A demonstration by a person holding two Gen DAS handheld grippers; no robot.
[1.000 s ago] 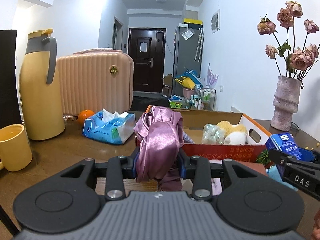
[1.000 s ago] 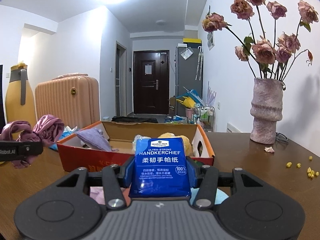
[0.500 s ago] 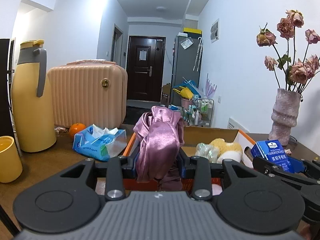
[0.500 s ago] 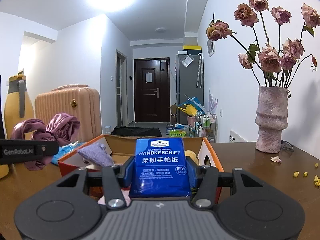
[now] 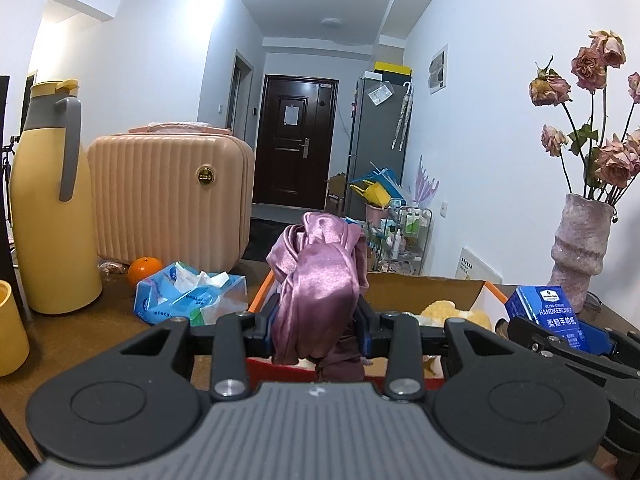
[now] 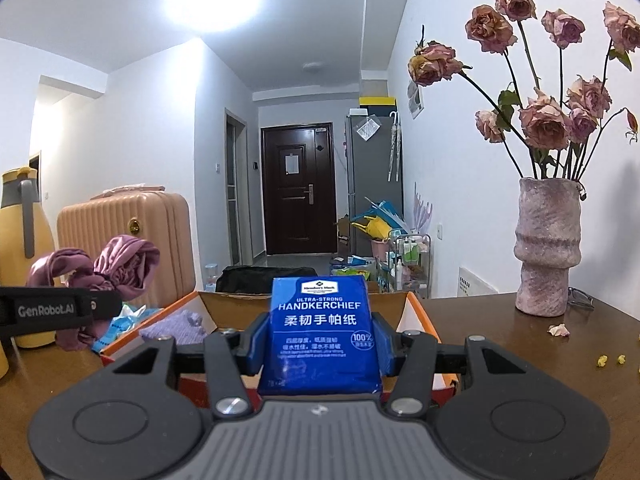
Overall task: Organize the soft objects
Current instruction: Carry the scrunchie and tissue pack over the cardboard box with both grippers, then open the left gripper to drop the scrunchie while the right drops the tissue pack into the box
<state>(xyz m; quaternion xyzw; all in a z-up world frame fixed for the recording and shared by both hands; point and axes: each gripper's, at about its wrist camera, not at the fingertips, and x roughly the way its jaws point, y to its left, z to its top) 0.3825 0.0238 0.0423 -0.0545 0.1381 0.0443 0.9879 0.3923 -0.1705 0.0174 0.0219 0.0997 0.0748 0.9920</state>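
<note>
My left gripper (image 5: 318, 326) is shut on a bunched purple satin cloth (image 5: 320, 280), held just over the near edge of the open orange cardboard box (image 5: 424, 290). A yellow plush toy (image 5: 456, 314) lies inside the box. My right gripper (image 6: 318, 342) is shut on a blue handkerchief tissue pack (image 6: 320, 332), also above the box's near edge (image 6: 416, 312). A lilac knitted piece (image 6: 176, 330) rests in the box's left part. From the right wrist view the satin cloth (image 6: 120, 264) and left gripper (image 6: 92, 306) show at the left; the tissue pack (image 5: 548, 316) shows at the right of the left wrist view.
A yellow thermos (image 5: 48, 216), a yellow cup (image 5: 10, 332), a pink suitcase (image 5: 168, 196), an orange (image 5: 144, 270) and a blue tissue bag (image 5: 188, 296) stand left of the box. A vase of dried roses (image 6: 546, 248) stands at the right, with petals and crumbs (image 6: 600, 358) on the wooden table.
Both grippers have moved forward and slightly up toward the box, each keeping its hold. The box's inside now sits lower in both views.
</note>
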